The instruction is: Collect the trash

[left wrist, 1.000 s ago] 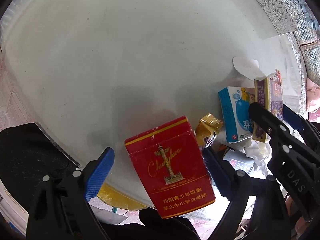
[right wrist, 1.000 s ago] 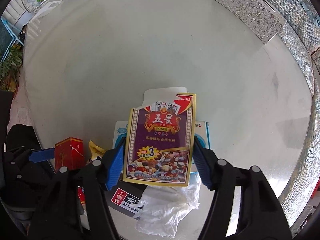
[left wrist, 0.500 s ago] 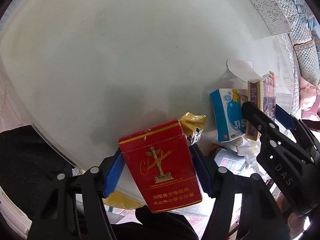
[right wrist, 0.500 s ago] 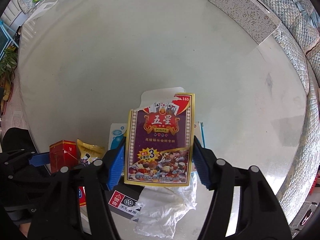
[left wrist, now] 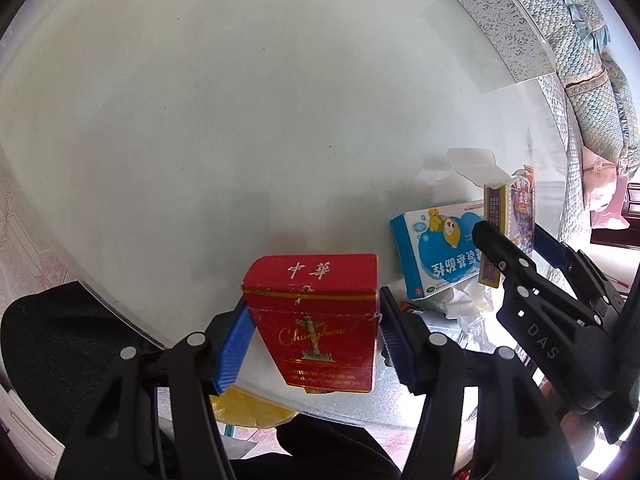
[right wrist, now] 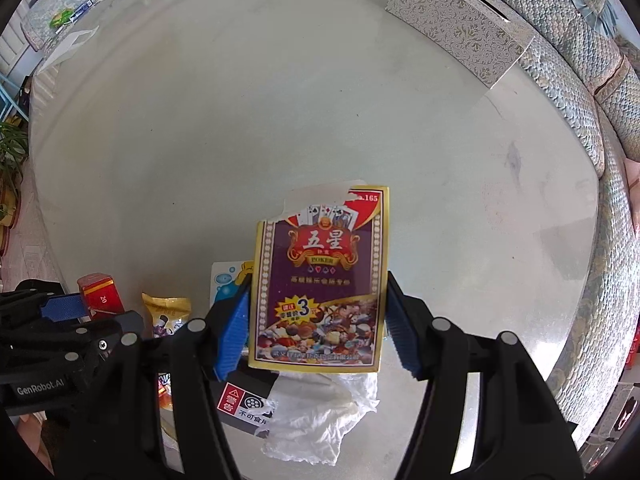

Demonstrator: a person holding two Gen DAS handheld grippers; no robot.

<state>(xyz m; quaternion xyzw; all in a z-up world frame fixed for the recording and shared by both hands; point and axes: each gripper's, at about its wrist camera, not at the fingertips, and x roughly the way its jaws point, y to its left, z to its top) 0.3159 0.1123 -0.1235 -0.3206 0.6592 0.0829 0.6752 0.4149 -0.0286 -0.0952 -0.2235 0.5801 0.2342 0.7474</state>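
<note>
A red cigarette pack (left wrist: 312,280) is lifted a little off the round glass table (left wrist: 200,120). My left gripper (left wrist: 314,332) is closing its jaws, and both blue pads press on the pack's sides. My right gripper (right wrist: 316,320) is shut on a purple playing-card box (right wrist: 324,264) with a torn top flap, held above the table near its front edge. In the right wrist view the left gripper (right wrist: 60,308) and the red pack (right wrist: 100,294) show at the far left. Beside the pack, the left wrist view catches the card box (left wrist: 516,216) edge-on.
A blue medicine box (left wrist: 436,256), a gold snack wrapper (right wrist: 166,308), a crumpled white tissue (right wrist: 320,412) and a black packet with a warning label (right wrist: 244,400) lie near the front edge. A silver patterned box (right wrist: 460,24) stands far right, with a sofa (right wrist: 580,80) behind it.
The left jaws went from wide apart to pressing the red pack, which rose and tipped more upright, hiding the gold wrapper. The right gripper and card box barely moved.
</note>
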